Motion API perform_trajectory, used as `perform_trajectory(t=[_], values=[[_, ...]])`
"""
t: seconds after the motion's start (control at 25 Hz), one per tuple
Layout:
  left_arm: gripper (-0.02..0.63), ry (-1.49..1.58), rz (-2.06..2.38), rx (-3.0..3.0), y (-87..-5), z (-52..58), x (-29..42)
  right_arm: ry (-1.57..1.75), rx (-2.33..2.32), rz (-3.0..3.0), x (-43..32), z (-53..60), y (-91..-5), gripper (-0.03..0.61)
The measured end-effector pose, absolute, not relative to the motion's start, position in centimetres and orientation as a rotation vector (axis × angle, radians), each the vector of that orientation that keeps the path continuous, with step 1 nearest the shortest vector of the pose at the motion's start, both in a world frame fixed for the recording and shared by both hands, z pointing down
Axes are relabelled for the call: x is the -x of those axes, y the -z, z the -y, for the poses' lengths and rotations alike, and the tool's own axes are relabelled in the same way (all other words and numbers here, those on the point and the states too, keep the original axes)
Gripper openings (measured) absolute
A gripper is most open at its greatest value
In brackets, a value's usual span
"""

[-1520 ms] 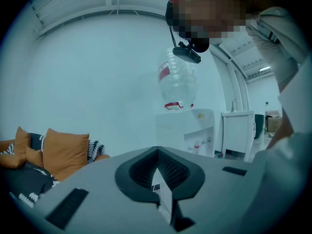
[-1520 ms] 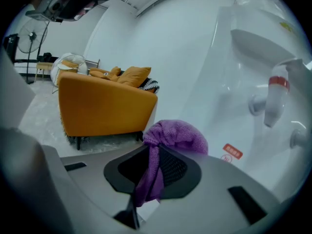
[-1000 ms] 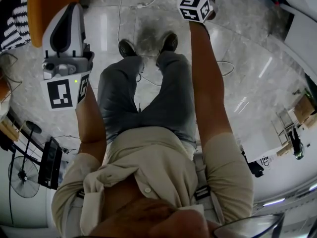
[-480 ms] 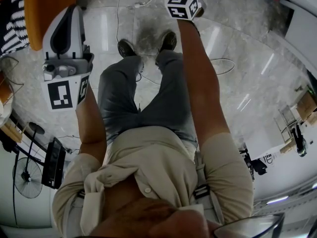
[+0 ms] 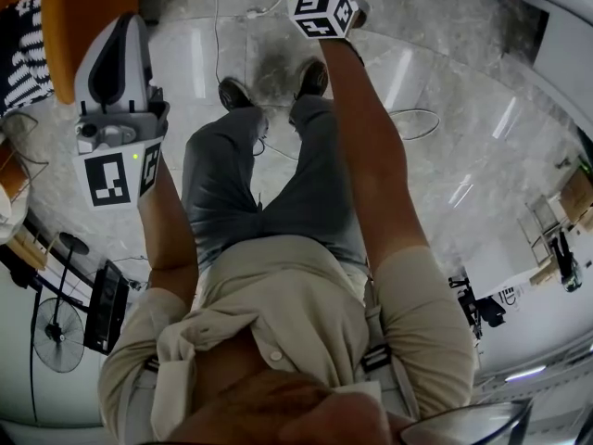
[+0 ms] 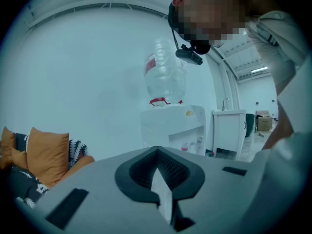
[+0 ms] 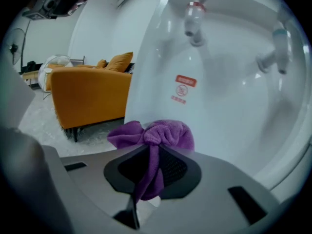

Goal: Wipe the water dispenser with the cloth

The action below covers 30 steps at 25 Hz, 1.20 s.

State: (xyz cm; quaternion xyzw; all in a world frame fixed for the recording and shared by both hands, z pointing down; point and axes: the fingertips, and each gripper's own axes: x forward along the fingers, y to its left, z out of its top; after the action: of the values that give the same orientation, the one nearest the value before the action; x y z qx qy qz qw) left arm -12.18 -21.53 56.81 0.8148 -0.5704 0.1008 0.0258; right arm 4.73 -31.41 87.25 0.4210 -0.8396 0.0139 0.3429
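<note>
- Head view: left tongs (image 5: 116, 63) are seen over the floor, beside the person's leg. Right tongs (image 5: 322, 9) are extended forward, with only the marker cube shown and the tips cut off by the frame edge.
- Left gripper view: jaws are pressed together, nothing held. Water dispenser (image 6: 173, 128) is seen well apart, upright, long axis vertical, bottle (image 6: 165, 77) on top, tap recess faced toward picture right.
- Right gripper view: purple cloth (image 7: 156, 135) is clamped mid-fold by the right tongs. Its tuft is pointed at the dispenser's white front below the taps (image 7: 195, 23), its tail hung back along the jaws. Contact cannot be confirmed. Cloth is judged soft, light, limp; best gripped bunched, as it is.
</note>
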Motion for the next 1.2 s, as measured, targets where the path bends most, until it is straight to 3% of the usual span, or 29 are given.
perform_trajectory(t=[0.32, 0.8, 1.2], values=[[0.015, -0.345, 1.69, -2.567, -57.1, 23.0, 8.6, -0.465, -1.638, 2.066, -19.1, 33.6, -87.7, 0.072], [0.015, -0.396, 1.599, -2.63, -56.9, 24.9, 3.3, -0.858, -1.993, 2.014, -25.4, 33.2, -87.6, 0.071], [0.015, -0.396, 1.59, -2.64, -52.9, 25.6, 2.1, -0.609, -1.906, 2.122, -25.9, 33.7, -79.2, 0.067]])
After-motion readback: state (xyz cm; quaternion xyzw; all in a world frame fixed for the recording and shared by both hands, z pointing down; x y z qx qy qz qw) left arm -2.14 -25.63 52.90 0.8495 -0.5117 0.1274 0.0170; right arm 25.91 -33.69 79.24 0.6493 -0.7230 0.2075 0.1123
